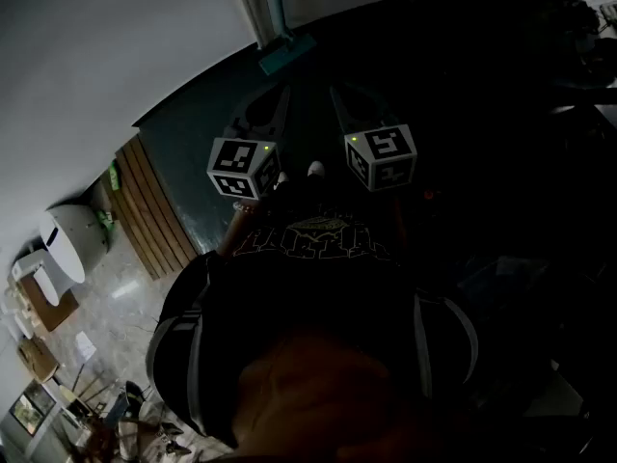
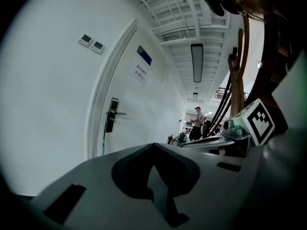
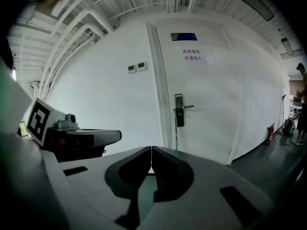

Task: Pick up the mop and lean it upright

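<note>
Claws pinched closed and empty, left gripper and right gripper point at the teal-headed flat mop, apparently already propped against the white wall. Likely next move: checking it stands, then backing off gently.

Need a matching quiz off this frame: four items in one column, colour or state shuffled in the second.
Items:
1. mop head
2. right gripper
3. fire extinguisher
4. door

Colour or state:
A. red
B. white, closed
C. teal
D. jaws together, nothing between them

Pairs: 1-C, 2-D, 3-A, 4-B
</note>
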`<state>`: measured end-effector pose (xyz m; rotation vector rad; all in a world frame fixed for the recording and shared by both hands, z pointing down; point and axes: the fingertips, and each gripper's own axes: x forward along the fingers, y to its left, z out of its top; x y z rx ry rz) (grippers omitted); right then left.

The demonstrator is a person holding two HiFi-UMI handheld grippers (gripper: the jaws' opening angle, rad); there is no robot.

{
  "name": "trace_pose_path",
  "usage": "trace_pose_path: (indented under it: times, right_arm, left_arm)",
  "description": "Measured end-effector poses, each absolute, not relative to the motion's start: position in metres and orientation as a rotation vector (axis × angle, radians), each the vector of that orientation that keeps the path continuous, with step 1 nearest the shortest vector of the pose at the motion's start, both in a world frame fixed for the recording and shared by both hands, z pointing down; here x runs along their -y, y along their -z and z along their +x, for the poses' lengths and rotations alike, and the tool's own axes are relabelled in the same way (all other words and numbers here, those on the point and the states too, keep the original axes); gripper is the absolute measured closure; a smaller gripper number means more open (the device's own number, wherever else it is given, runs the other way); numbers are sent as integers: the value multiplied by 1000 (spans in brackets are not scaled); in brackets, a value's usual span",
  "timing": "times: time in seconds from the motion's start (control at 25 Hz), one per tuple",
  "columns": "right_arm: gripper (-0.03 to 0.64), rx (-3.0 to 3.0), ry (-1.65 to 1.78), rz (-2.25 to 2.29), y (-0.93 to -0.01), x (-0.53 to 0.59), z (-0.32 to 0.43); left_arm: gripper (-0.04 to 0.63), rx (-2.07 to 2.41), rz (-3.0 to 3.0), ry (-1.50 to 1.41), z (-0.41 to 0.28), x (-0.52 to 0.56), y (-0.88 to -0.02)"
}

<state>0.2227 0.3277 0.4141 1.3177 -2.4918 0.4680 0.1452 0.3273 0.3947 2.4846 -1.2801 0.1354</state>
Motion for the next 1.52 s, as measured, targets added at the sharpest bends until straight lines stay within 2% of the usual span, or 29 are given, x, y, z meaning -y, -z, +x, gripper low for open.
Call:
trace_pose_path:
  times: [0.84, 1.52]
  right_arm:
    - [597, 2545, -460, 1321, -405, -323, 247]
    - [597, 2504, -460, 1406, -408, -225, 212]
  left_arm:
    - [558, 1326, 2446, -133, 164, -330, -397]
    - [558, 1252, 2484, -111, 131, -222, -404]
